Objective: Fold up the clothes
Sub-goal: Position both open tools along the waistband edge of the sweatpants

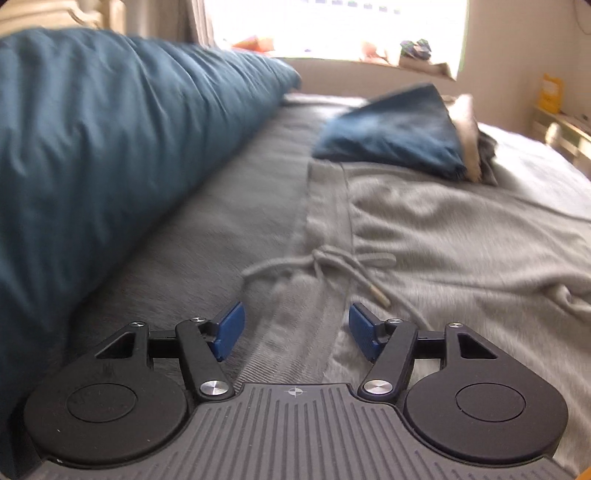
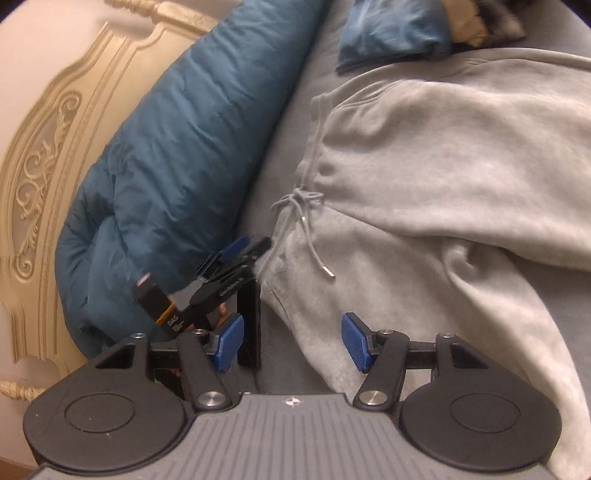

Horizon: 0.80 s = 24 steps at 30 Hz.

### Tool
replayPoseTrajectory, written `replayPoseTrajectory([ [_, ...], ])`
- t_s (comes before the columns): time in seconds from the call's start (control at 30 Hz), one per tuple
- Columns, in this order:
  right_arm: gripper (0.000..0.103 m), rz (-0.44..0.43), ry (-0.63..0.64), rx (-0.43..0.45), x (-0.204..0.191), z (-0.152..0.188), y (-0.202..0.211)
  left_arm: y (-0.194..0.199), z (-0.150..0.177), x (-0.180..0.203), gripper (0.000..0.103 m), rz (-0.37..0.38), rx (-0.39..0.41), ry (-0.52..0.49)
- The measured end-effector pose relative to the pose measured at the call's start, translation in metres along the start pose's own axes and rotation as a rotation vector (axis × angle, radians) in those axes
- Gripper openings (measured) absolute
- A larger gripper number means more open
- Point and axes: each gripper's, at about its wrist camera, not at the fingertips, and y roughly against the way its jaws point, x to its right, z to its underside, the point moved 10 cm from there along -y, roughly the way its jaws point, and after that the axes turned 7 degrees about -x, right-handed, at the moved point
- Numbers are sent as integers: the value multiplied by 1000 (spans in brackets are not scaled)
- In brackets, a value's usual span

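Light grey sweatpants [image 1: 443, 236] [image 2: 424, 177] lie spread on the bed, the waistband toward the teal duvet. Their tied drawstring [image 1: 328, 258] [image 2: 299, 206] rests on the waistband. My left gripper [image 1: 297, 326] is open low over the waistband edge, with cloth lying under the gap and its blue pads [image 1: 231, 330] apart from it. In the right wrist view the left gripper [image 2: 249, 247] shows at the waistband's near corner. My right gripper [image 2: 291, 341] is open just behind it, over the edge of the pants, its pads [image 2: 356, 341] touching nothing.
A long teal duvet [image 1: 110, 129] [image 2: 177, 147] lies along the left, against an ornate cream headboard [image 2: 44, 166]. A folded blue garment [image 1: 399, 133] [image 2: 391, 29] and other folded cloth sit beyond the pants. The grey bedspread [image 1: 221, 229] stretches under everything; a bright window [image 1: 332, 26] is behind.
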Motion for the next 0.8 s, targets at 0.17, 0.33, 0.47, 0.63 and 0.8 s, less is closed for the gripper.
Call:
replayPoseTrajectory([
  [0.17, 62, 11, 38, -47, 0, -4, -34, -20, 7, -2, 63, 77, -58, 7],
  [0.33, 62, 5, 4, -59, 14, -8, -56, -26, 6, -5, 62, 146, -63, 36],
  [0.47, 62, 11, 2, -77, 24, -13, -70, -29, 3, -7, 60, 200, -69, 67],
  [0.63, 62, 5, -6, -97, 34, -20, -83, -31, -4, -12, 60, 274, -71, 126],
  [0.8, 62, -10, -30, -124, 44, -23, -96, -44, -7, -20, 59, 365, -111, 219],
])
